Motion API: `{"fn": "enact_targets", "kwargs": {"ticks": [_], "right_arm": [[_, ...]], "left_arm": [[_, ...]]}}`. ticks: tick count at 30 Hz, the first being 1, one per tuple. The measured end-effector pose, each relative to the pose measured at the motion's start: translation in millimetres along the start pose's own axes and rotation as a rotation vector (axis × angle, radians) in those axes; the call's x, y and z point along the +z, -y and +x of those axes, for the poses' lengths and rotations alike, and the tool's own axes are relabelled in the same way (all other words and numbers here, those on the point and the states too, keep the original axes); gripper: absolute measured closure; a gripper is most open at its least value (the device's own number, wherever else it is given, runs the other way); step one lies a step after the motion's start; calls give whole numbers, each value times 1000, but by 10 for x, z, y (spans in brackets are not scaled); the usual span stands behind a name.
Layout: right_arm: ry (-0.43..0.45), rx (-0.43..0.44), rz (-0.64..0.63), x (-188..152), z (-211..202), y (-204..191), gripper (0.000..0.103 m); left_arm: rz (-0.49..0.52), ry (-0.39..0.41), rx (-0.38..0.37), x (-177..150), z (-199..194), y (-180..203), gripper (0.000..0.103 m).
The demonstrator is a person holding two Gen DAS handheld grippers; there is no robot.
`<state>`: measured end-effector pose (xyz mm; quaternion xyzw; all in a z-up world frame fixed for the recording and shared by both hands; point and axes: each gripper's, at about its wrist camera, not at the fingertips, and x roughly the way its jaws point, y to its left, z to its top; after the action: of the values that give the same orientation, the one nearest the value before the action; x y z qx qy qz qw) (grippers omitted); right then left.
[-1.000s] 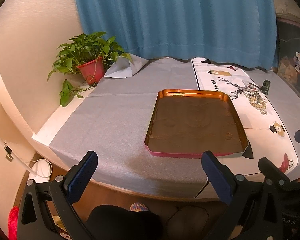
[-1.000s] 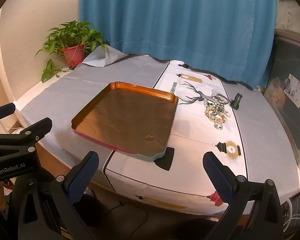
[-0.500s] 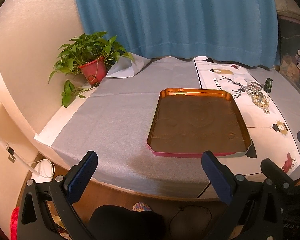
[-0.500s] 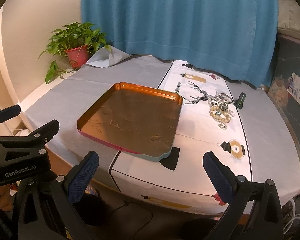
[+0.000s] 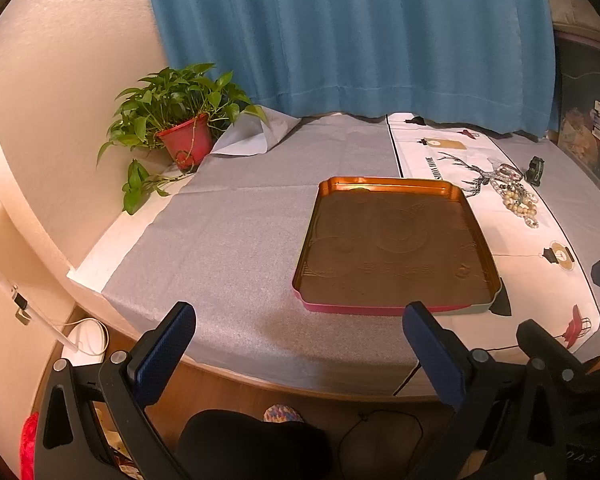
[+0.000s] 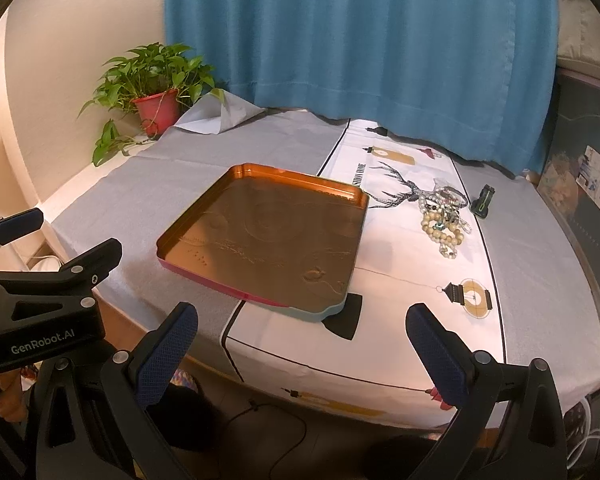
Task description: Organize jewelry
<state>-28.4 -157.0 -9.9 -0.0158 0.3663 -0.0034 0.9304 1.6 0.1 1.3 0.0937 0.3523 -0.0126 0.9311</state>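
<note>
An empty copper-coloured tray (image 5: 394, 185) (image 6: 260, 170) with a pink and teal outer rim lies on the table, half on grey cloth, half on a white printed runner. A heap of beaded bracelets and necklaces (image 5: 516, 194) (image 6: 444, 216) lies on the runner to the tray's right. My left gripper (image 5: 300, 336) hangs open short of the table's near edge, facing the tray. My right gripper (image 6: 302, 336) is open too, over the near edge, below the tray's right corner. Neither holds anything.
A potted green plant in a red pot (image 5: 184, 144) (image 6: 156, 110) stands at the far left corner. A small black and green object (image 5: 536, 168) (image 6: 483, 200) lies right of the jewelry. A blue curtain (image 6: 360, 40) hangs behind the table. Cables lie on the floor.
Both grippers have drawn back slightly from the table, so the tray and jewelry look a little farther away. Both stay open. Nothing on the table has moved.
</note>
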Motion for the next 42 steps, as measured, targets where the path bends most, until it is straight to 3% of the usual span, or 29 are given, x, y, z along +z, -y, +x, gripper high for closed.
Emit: {"fn": "enact_targets", "kwargs": {"ticks": [30,37,42], "right_arm": [[-5,17,12,-1,-24,-100,0],[11,20,96,-75,50,326,0],[-16,-84,211,-104,279,1052,0]], "left_arm": [[3,-4,-6,-25,10,46,0],[32,-48,-62,-80,89,237,0],[76,-64,-95,48,223,458,0]]}}
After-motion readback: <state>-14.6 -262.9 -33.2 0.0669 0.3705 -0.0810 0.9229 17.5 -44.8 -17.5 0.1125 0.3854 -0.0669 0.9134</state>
